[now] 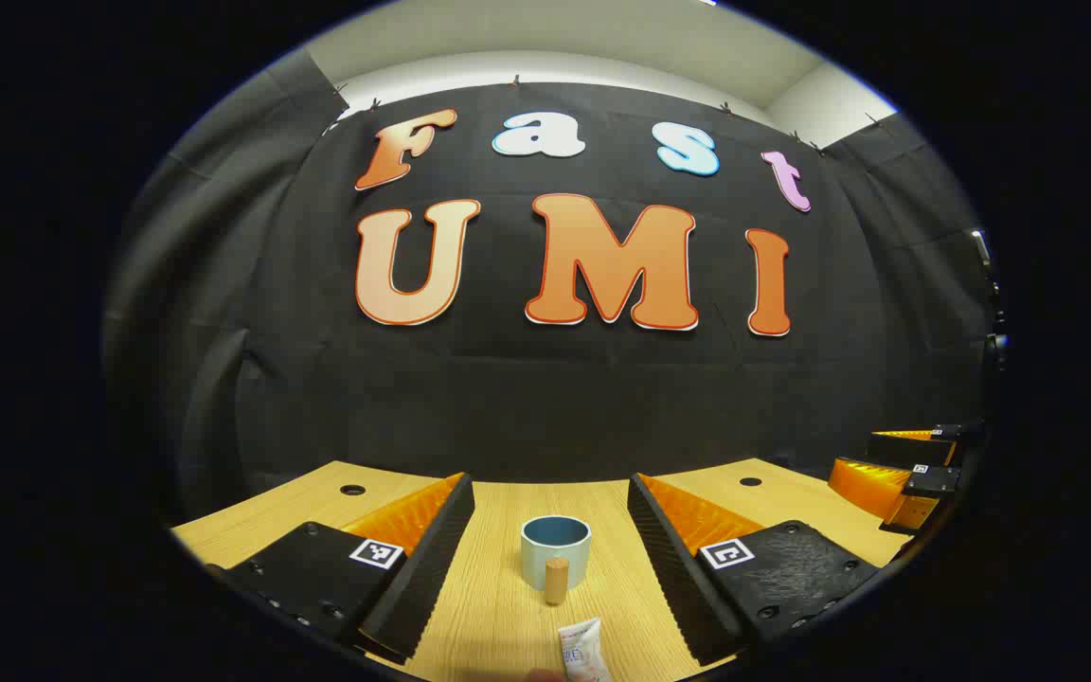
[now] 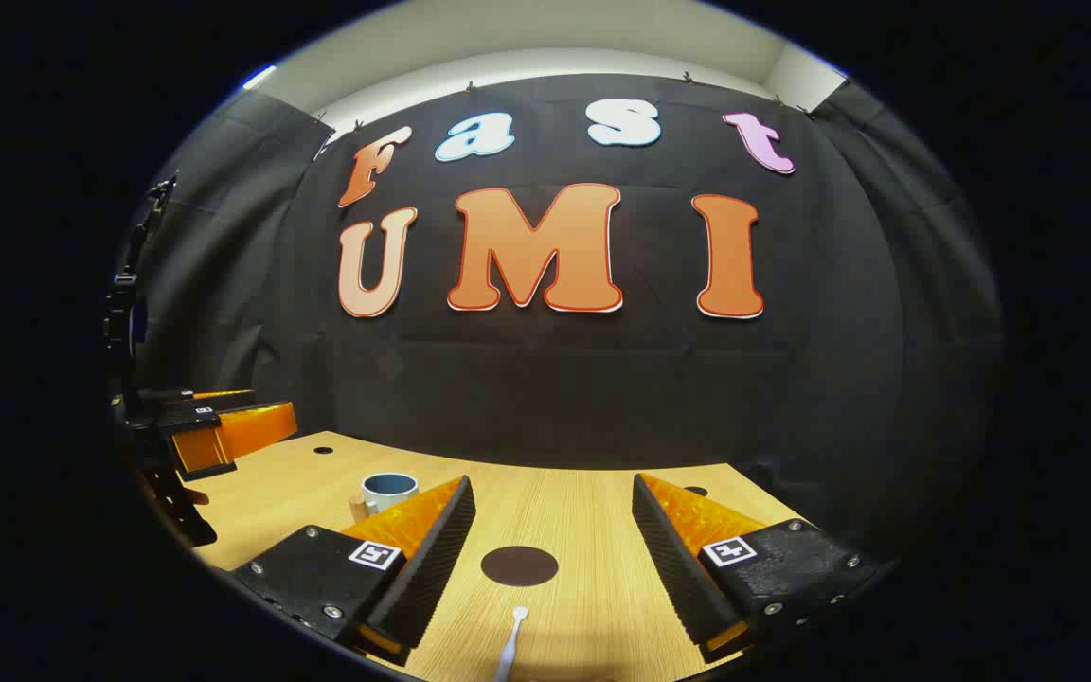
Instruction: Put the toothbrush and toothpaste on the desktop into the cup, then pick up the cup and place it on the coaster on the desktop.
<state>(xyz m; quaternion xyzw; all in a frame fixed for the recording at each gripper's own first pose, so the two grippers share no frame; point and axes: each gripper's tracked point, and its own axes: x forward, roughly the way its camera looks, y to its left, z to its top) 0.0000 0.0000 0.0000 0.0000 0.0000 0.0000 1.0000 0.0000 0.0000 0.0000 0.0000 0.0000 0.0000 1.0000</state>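
Observation:
A pale blue cup [image 1: 555, 551] with a wooden handle stands on the wooden desktop [image 1: 498, 616], centred ahead of my left gripper [image 1: 550, 554], which is open. The toothpaste tube [image 1: 585, 650] lies just below the cup, near the bottom edge. In the right gripper view a dark round coaster [image 2: 519, 565] lies between the open fingers of my right gripper [image 2: 553, 549], and the white toothbrush [image 2: 510, 644] lies in front of it. The cup [image 2: 386, 492] stands to the left there, partly hidden by a finger. The left gripper [image 2: 214, 431] shows at far left, the right gripper [image 1: 905, 469] at far right.
The desktop [image 2: 583, 530] has small round cable holes [image 1: 352, 490] near its back corners. The black cloth wall closes off the back and sides. A stand with dark fittings [image 2: 124, 313] rises at the left edge in the right gripper view.

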